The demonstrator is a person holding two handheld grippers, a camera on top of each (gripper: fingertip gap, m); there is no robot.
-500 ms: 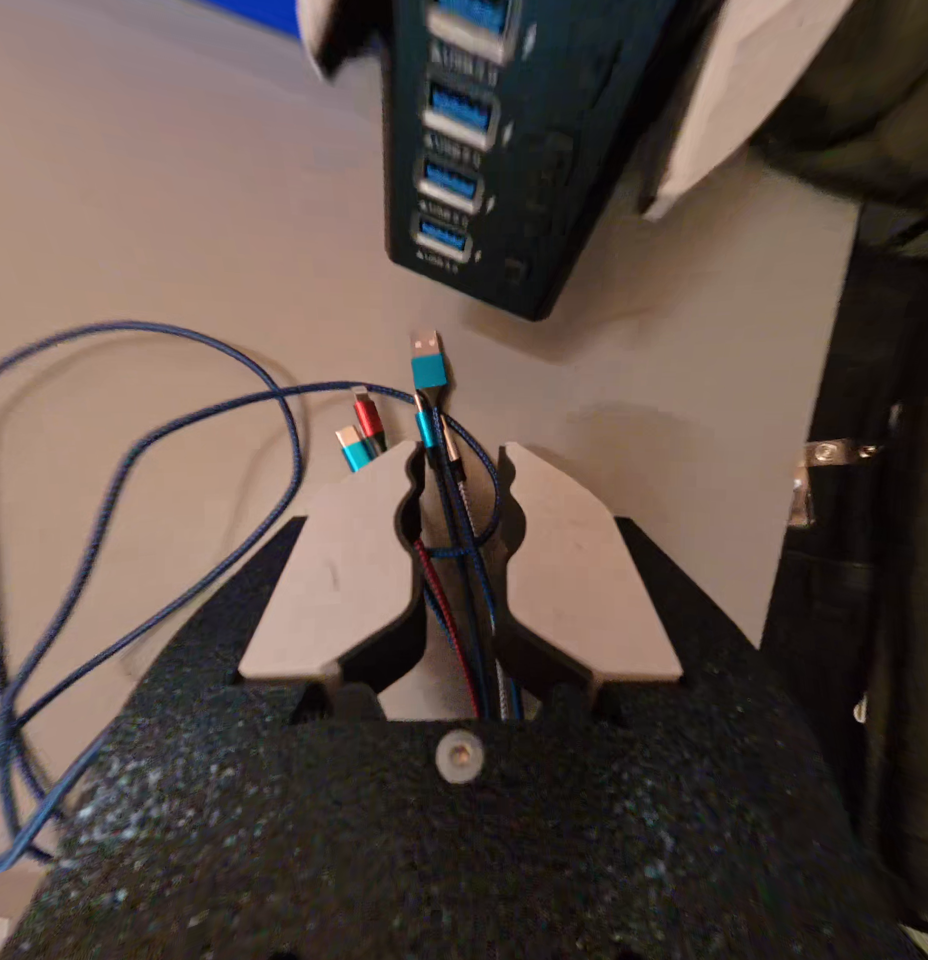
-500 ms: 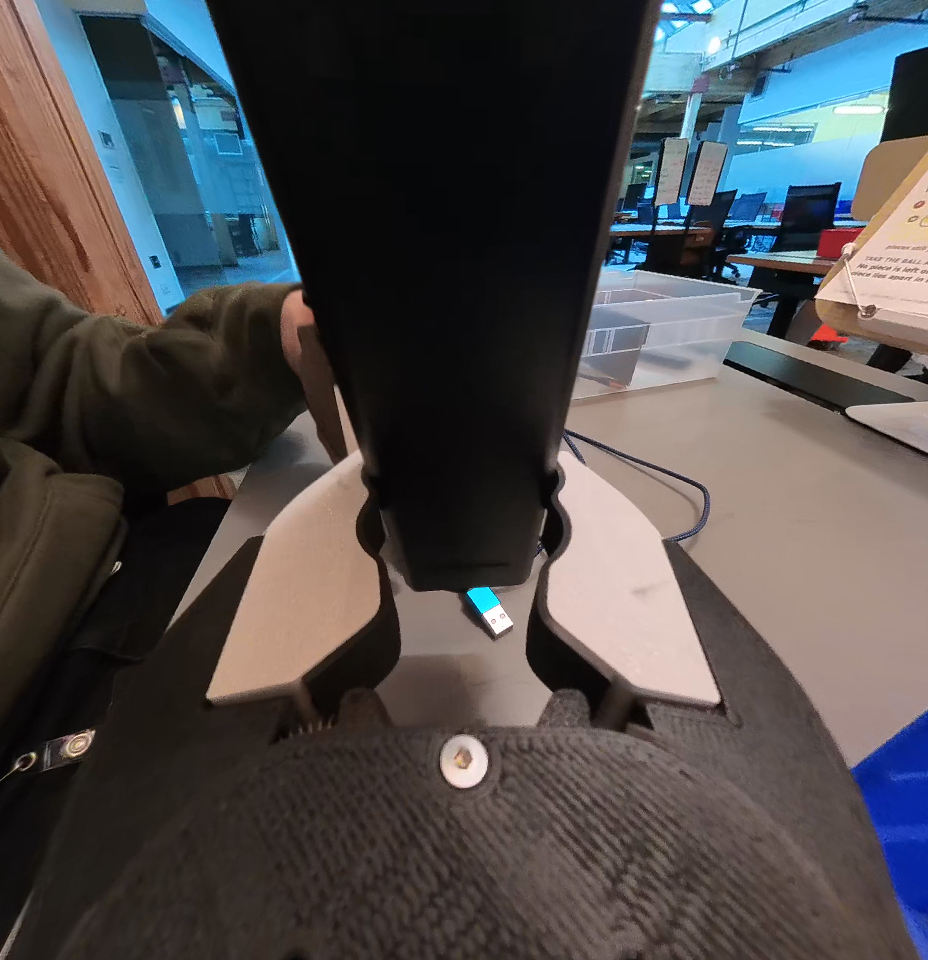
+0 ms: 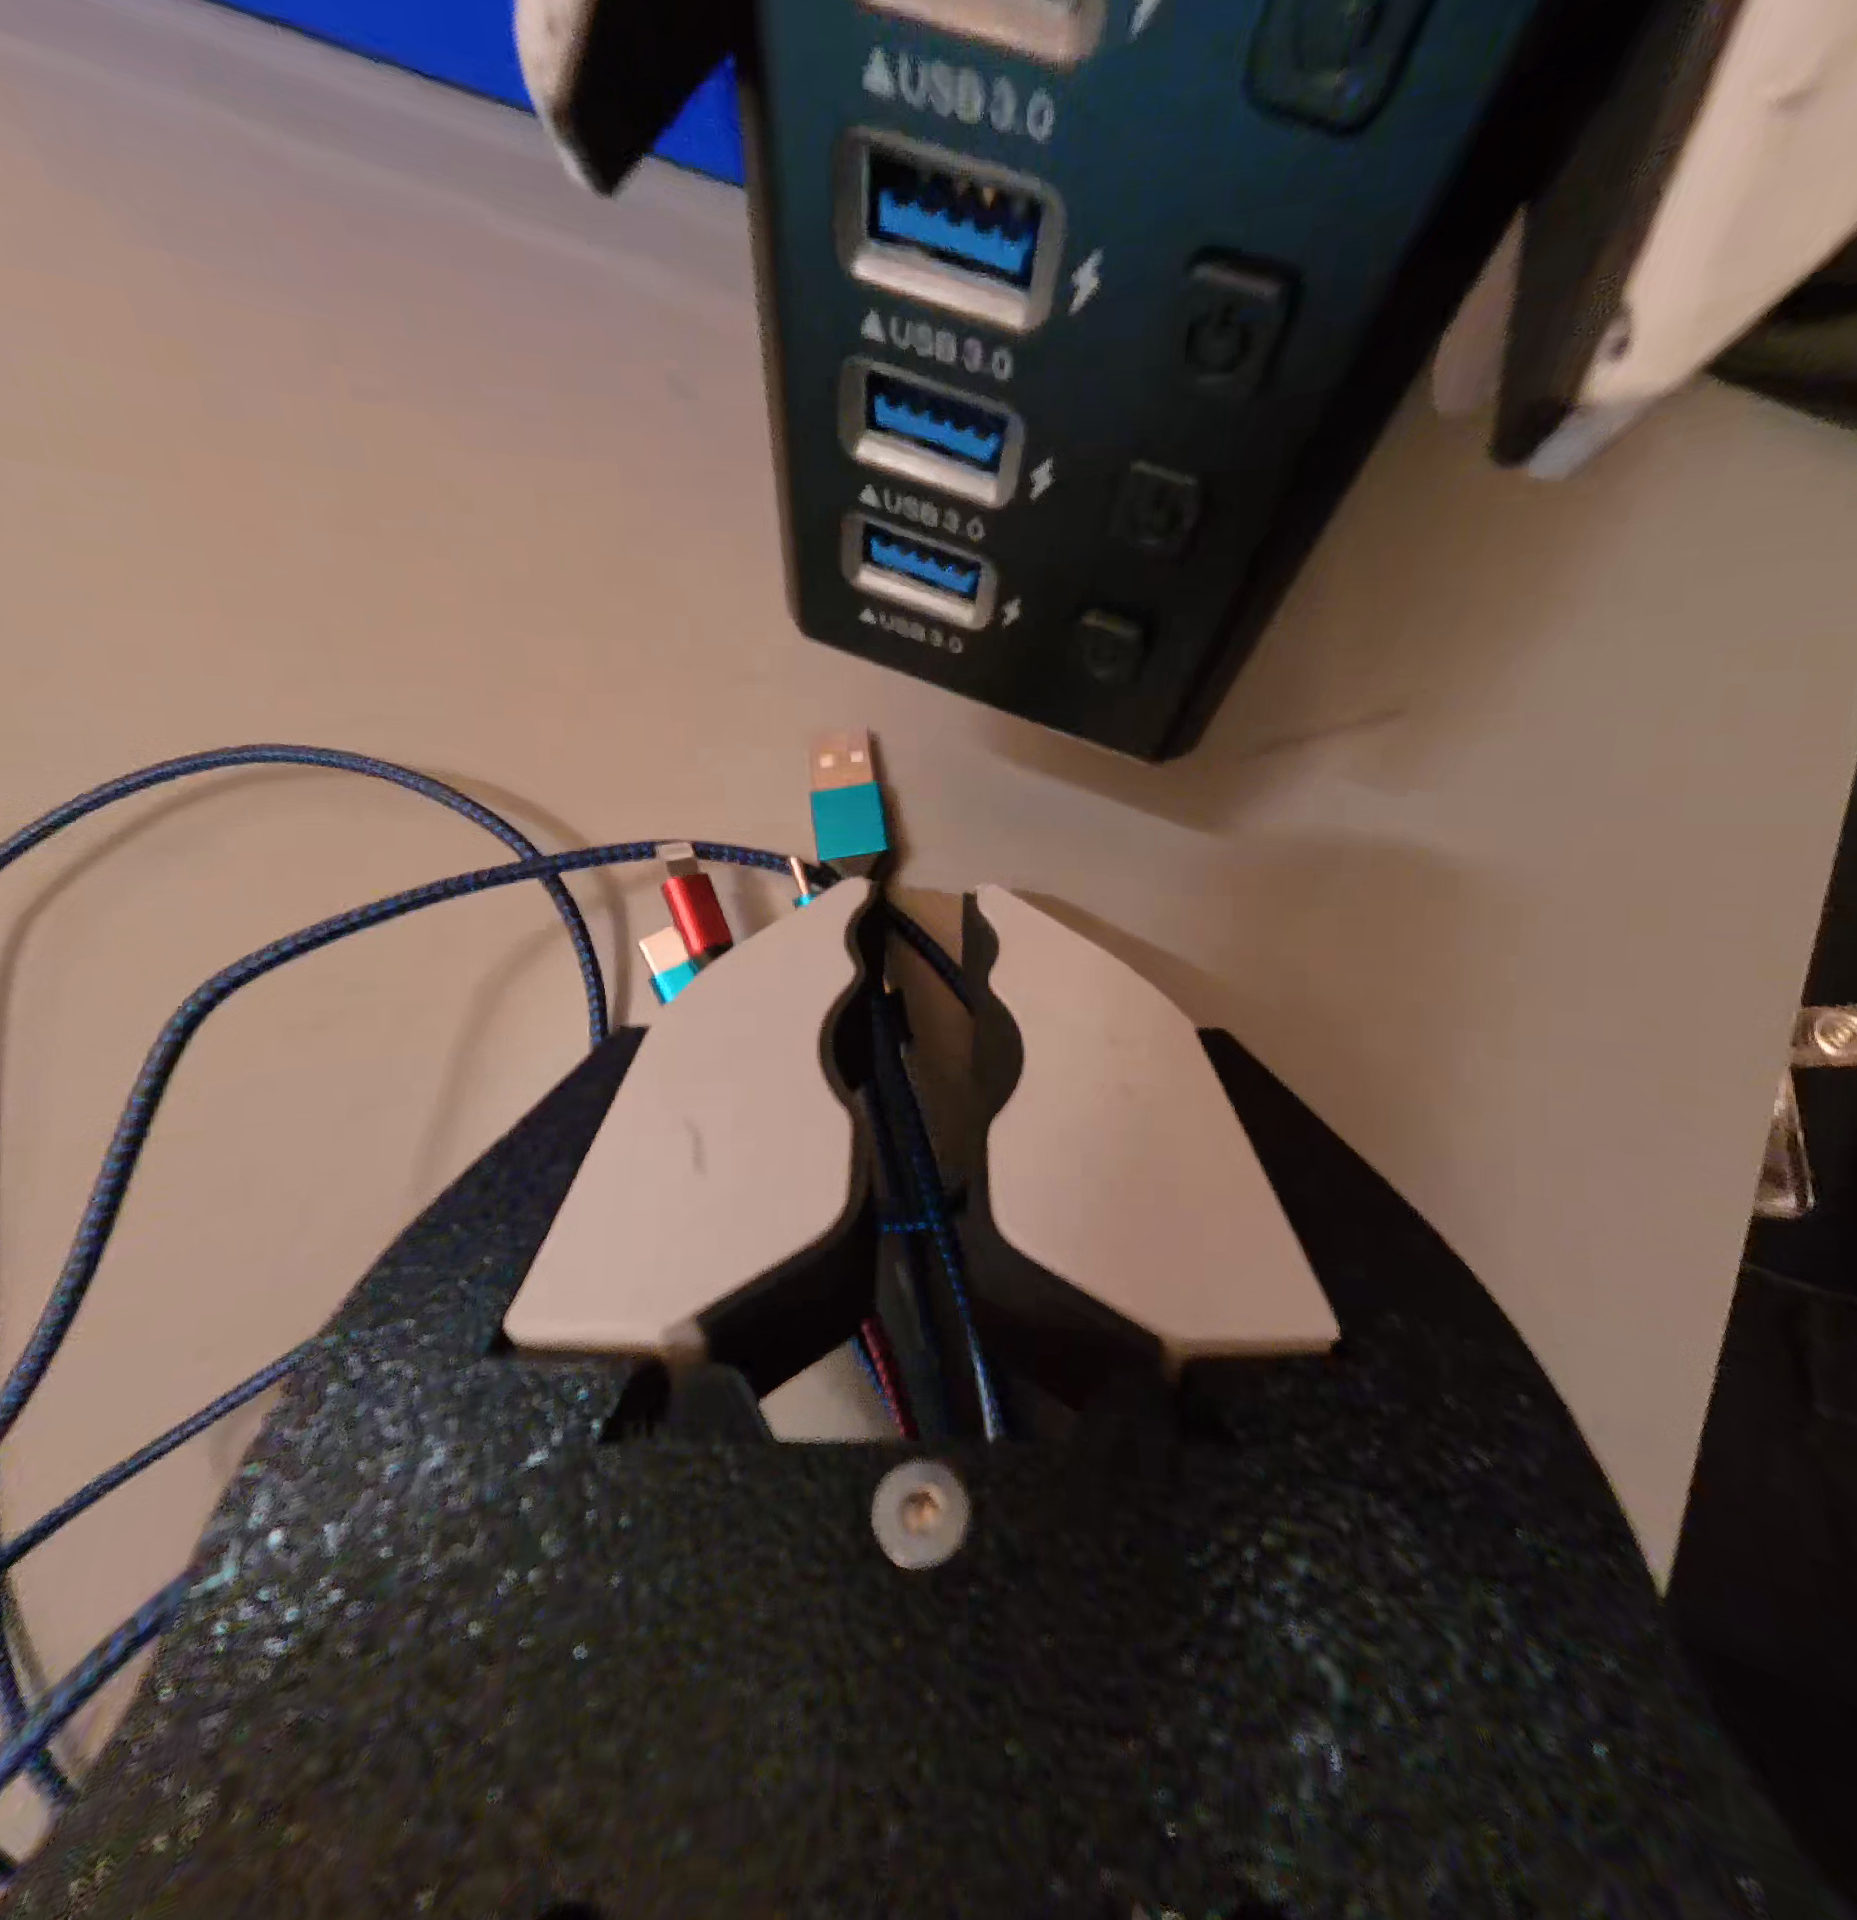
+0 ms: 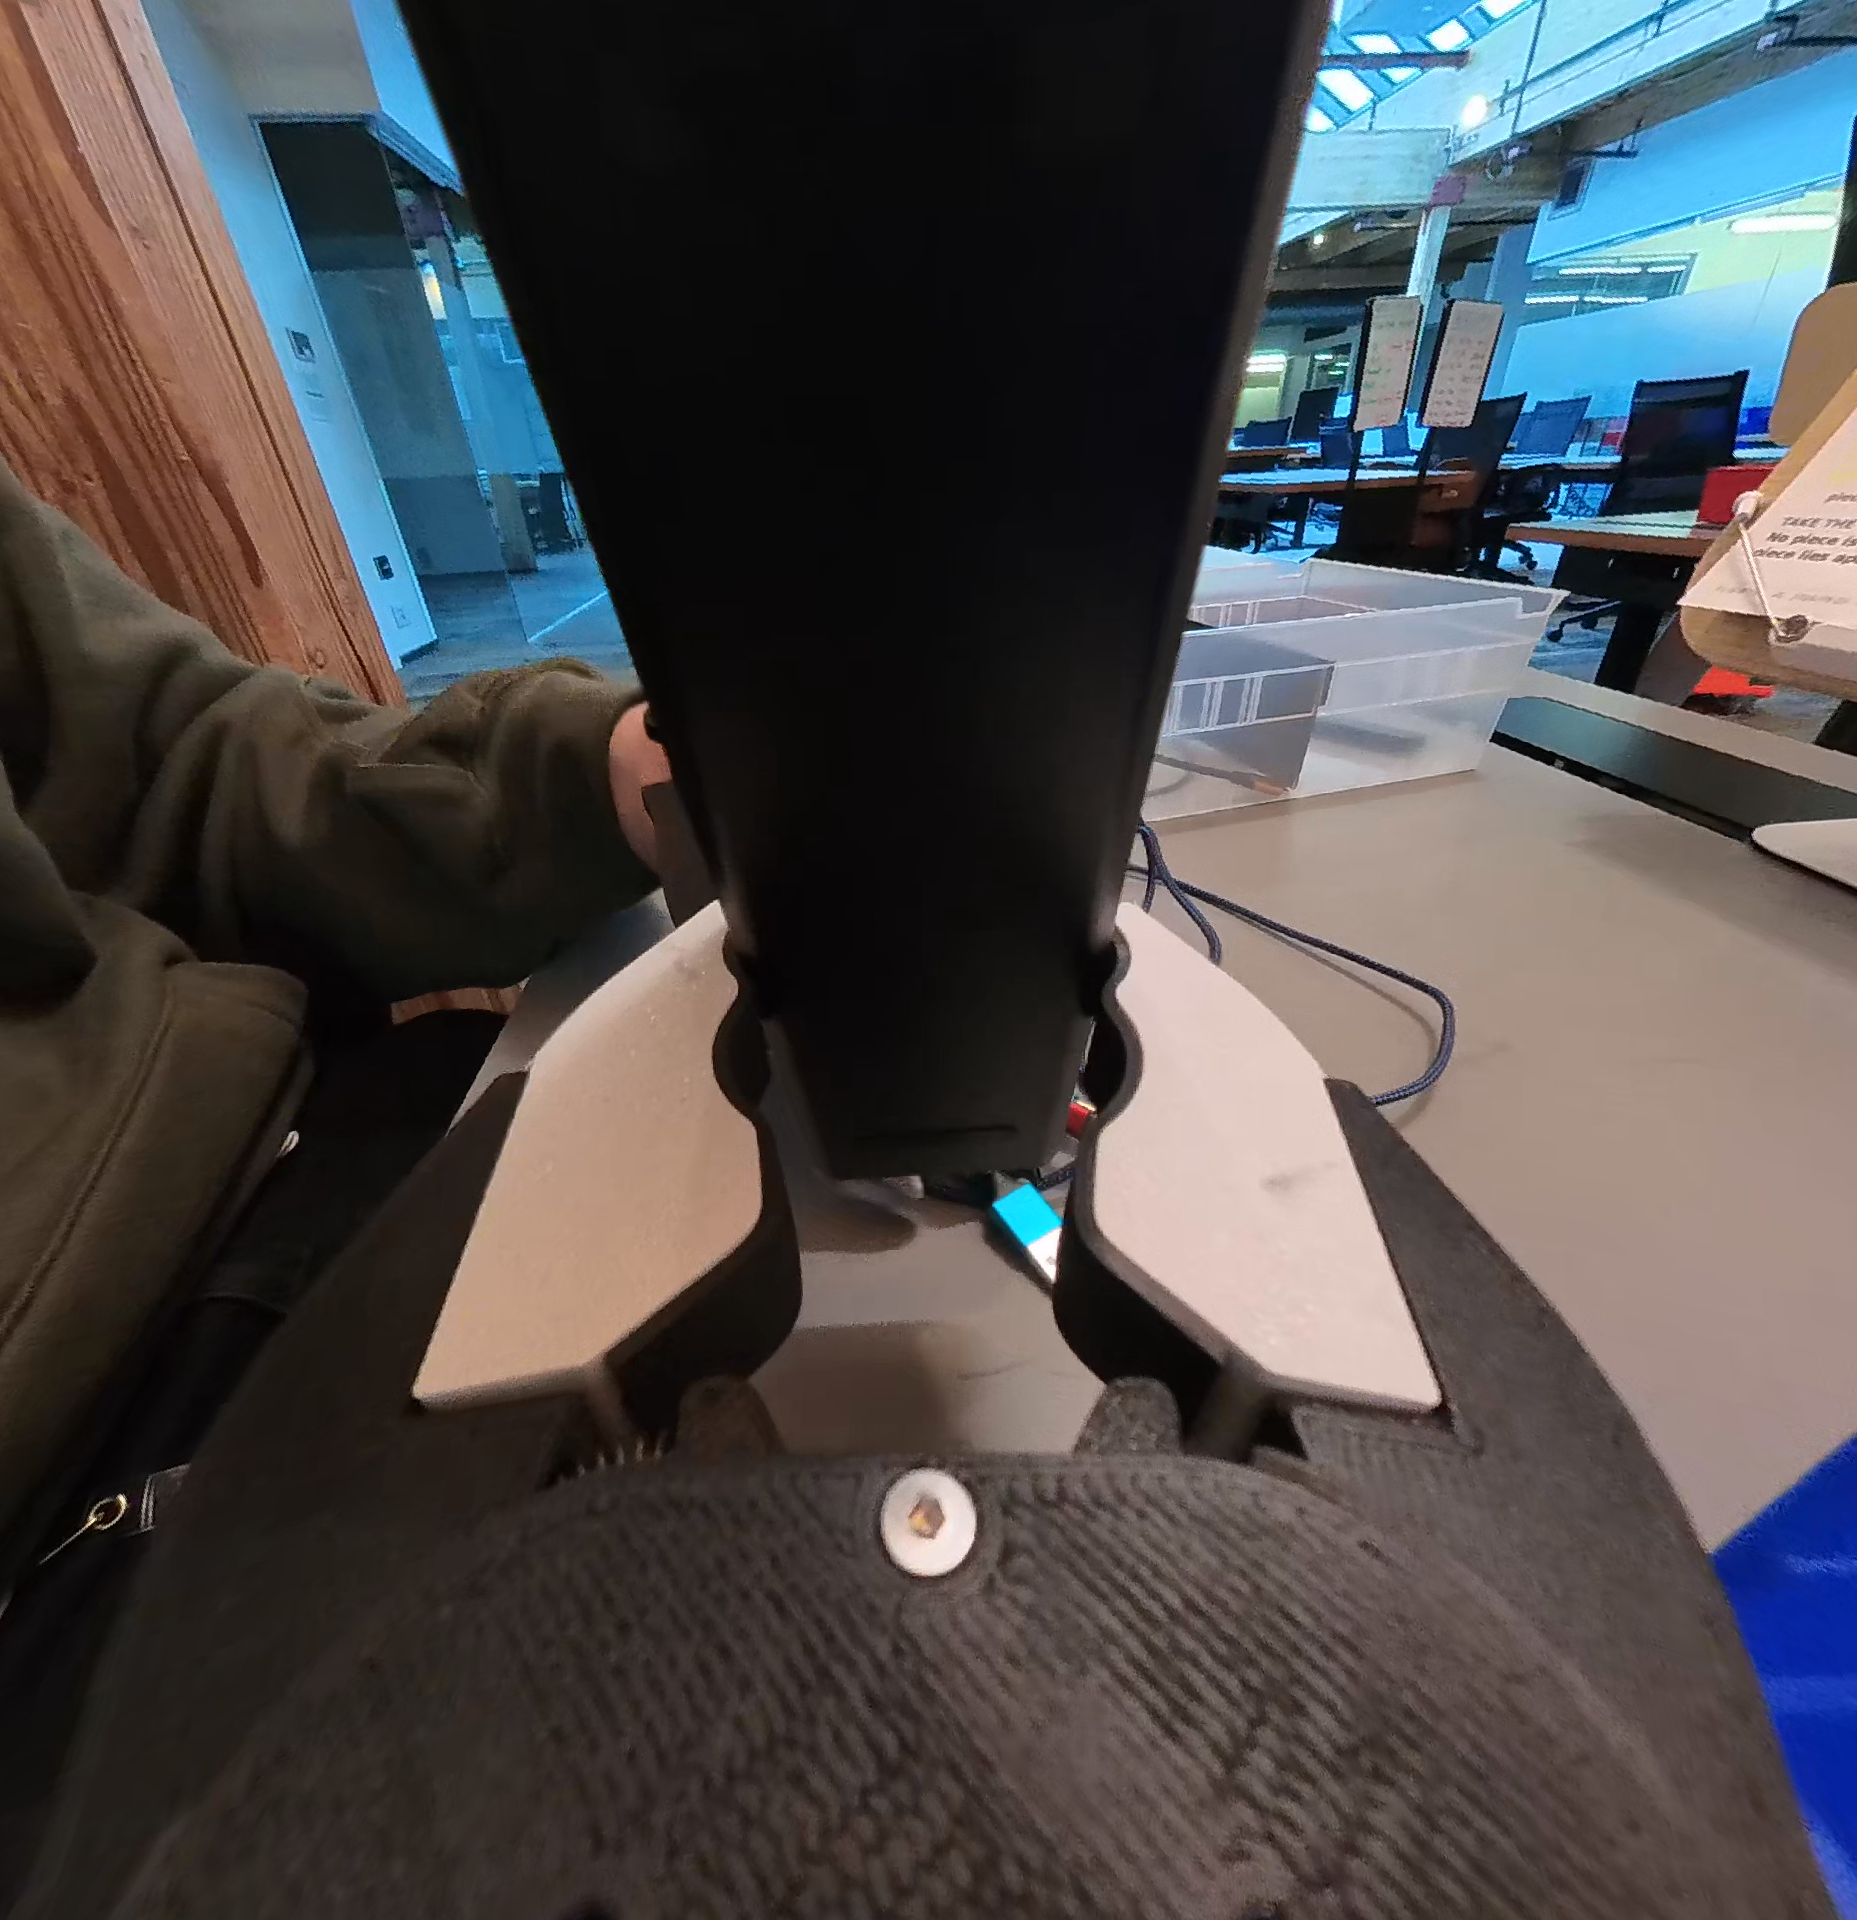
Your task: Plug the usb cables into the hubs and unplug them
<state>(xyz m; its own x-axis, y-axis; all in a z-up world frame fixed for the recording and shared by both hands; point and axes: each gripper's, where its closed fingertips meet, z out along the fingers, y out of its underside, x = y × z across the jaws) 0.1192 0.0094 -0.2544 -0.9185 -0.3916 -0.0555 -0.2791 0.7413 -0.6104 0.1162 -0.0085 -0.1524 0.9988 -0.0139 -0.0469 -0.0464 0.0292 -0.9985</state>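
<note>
My right gripper (image 4: pixel 919 956) is shut on a black USB hub (image 4: pixel 903 520) and holds it upright over the grey table. In the left wrist view the hub (image 3: pixel 1059 416) hangs just beyond my left gripper, with its blue ports (image 3: pixel 929 577) facing the camera. The right gripper's fingers (image 3: pixel 591 104) show at its sides. My left gripper (image 3: pixel 913 904) is low over the table with its jaws narrowly apart around a bundle of blue braided cables (image 3: pixel 919 1143). A teal USB-A plug (image 3: pixel 846 800) sticks out past the fingertips and points at the hub; it also shows under the hub (image 4: pixel 1023 1231).
A red plug (image 3: pixel 695 914) and a small teal plug (image 3: pixel 669 971) lie left of my left fingers. Cable loops (image 3: pixel 280 935) spread to the left. The table edge (image 3: pixel 1755 1143) runs close on the right. A clear bin (image 4: pixel 1371 675), a sign stand (image 4: pixel 1817 582) and a person's sleeve (image 4: pixel 280 810) are nearby. The tips of one gripper are about 10 centimetres away from the tips of the other.
The hub has come closer to my left gripper and now fills more of its view. My left jaws have narrowed around the cable bundle.
</note>
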